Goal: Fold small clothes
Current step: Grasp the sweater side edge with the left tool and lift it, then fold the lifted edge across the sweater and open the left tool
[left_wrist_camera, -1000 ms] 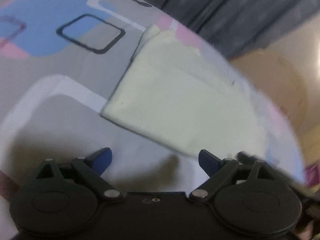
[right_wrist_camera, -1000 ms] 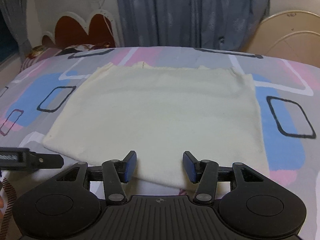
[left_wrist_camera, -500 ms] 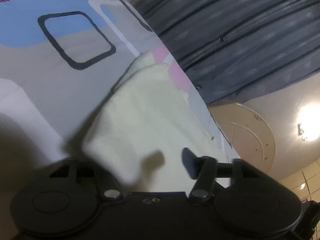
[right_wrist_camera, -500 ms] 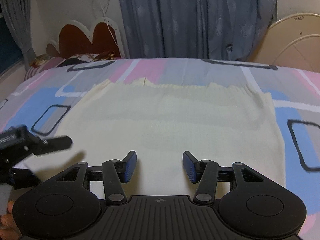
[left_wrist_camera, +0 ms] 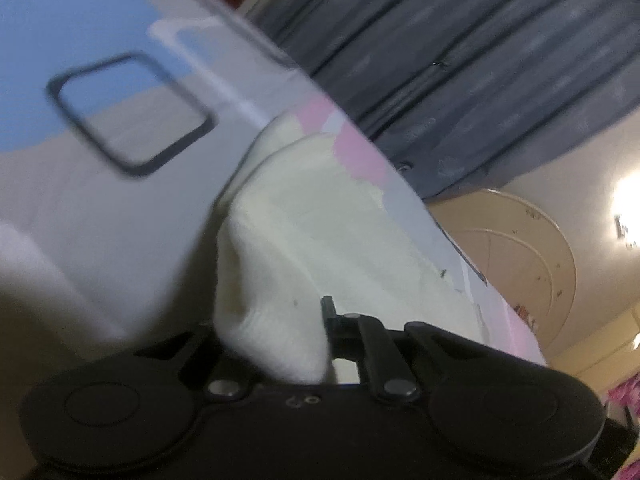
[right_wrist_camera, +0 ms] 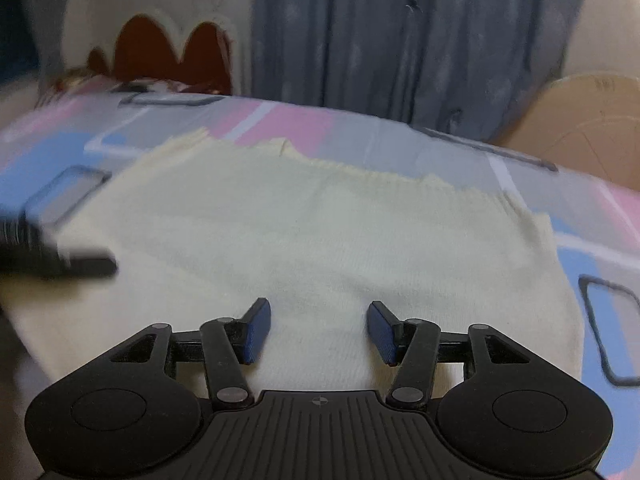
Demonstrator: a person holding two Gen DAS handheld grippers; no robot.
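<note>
A cream knitted garment [right_wrist_camera: 320, 232] lies spread flat on the patterned bedsheet [right_wrist_camera: 440, 140]. My left gripper [left_wrist_camera: 276, 332] is shut on the garment's near left corner [left_wrist_camera: 272, 320], which bunches up between the jaws and hides the left finger. The rest of the garment [left_wrist_camera: 340, 232] stretches away from it. The left gripper also shows as a dark blurred shape in the right wrist view [right_wrist_camera: 52, 256], over the garment's left edge. My right gripper [right_wrist_camera: 318, 330] is open, blue pads apart, just over the garment's near edge with cloth between and beneath the jaws.
The sheet has blue, pink and grey patches with black outlined squares [left_wrist_camera: 128, 112]. Blue curtains [right_wrist_camera: 400, 32] hang behind the bed. A red scalloped headboard [right_wrist_camera: 172, 56] and a tan round-topped panel [right_wrist_camera: 580, 120] stand at the back.
My left gripper has closed on the garment's corner and lifted it. My right gripper has moved forward over the garment's near edge and stayed open.
</note>
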